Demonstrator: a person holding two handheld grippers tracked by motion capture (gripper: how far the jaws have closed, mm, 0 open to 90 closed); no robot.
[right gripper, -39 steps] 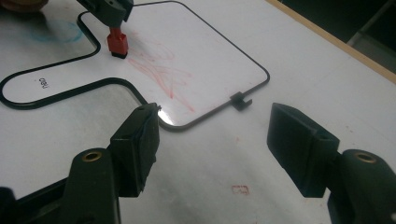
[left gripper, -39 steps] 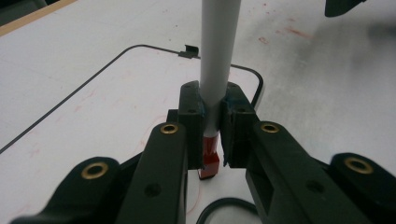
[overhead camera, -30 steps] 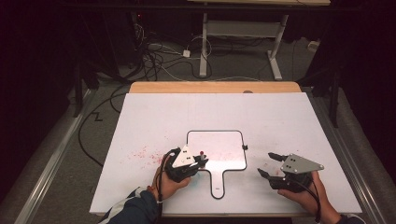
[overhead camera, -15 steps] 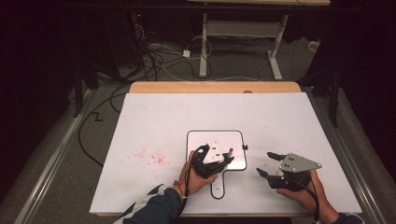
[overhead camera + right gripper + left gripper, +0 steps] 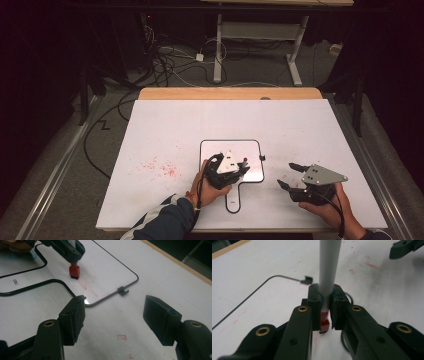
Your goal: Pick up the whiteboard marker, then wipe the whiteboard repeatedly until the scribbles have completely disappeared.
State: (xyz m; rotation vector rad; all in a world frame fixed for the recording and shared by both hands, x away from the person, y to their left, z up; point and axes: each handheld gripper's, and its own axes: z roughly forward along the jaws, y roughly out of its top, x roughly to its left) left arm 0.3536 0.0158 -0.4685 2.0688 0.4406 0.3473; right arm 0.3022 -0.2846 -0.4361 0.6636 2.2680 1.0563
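Left claw [image 5: 325, 315] was clamped on the marker [image 5: 329, 270], barrel upright, red tip [image 5: 74, 271] on the small whiteboard [image 5: 252, 150] near the desk's front edge; right claw [image 5: 117, 315] idled open just beside it.

Light falls from above onto the white surface [image 5: 310, 125], leaving the floor around it dark. The small whiteboard [image 5: 105, 262] carries a glare spot near its corner. The right gripper view's near jaws are soft-focused.
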